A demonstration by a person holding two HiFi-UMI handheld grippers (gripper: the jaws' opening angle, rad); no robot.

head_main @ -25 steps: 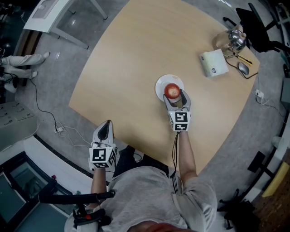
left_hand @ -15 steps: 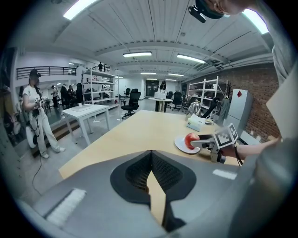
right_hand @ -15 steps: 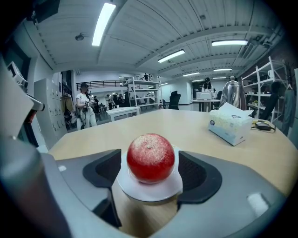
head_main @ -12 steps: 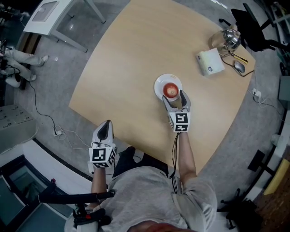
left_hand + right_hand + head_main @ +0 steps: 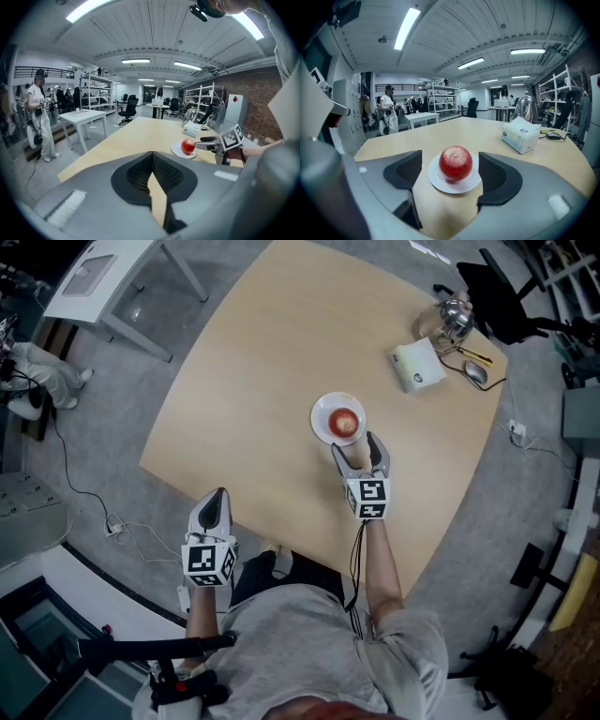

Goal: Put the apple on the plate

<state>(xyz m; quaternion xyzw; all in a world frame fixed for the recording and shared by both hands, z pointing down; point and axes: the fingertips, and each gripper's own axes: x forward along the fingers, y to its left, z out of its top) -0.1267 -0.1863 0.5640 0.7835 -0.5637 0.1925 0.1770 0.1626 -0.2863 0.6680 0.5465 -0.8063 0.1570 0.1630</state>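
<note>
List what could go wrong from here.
The round red apple sits loose on the small white plate, so a knock could roll it off. The open right claw has its tips near the plate's rim; a forward slip might shove the plate across the smooth wooden table.

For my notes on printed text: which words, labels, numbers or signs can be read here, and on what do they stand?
No text is readable in any view.
On the white tissue box: a small dark logo, too small to read.
On the white cabinet: a red diamond sign, too blurred.
On the right tongs and the left tongs: black-and-white square markers, no letters.
</note>
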